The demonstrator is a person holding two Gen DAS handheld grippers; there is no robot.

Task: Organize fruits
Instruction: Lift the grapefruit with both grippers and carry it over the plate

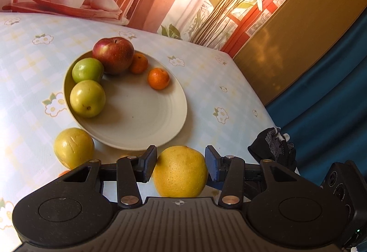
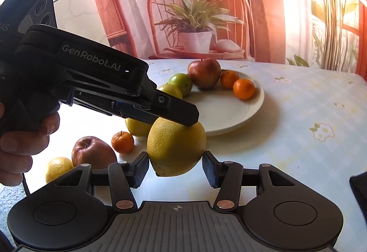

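Observation:
A yellow lemon (image 1: pixel 180 171) sits between the pads of my left gripper (image 1: pixel 181 164), which is shut on it. In the right wrist view a lemon (image 2: pixel 176 148) hangs off the table, with my right gripper (image 2: pixel 175 169) shut on its sides. The left gripper (image 2: pixel 192 120) lies against its top. I cannot tell whether both views show one lemon. Just ahead, the white plate (image 1: pixel 137 119) (image 2: pixel 229 114) holds a red apple (image 1: pixel 113 55), two green apples and two tangerines.
Loose on the flowered tablecloth lie a yellow fruit (image 2: pixel 136 129), a tangerine (image 2: pixel 122 141), a red apple (image 2: pixel 94 153) and a lemon (image 2: pixel 58 169). A black glove-like bundle (image 1: pixel 273 148) sits at the table's right edge. A bare hand (image 2: pixel 23 137) grips the left gripper's handle.

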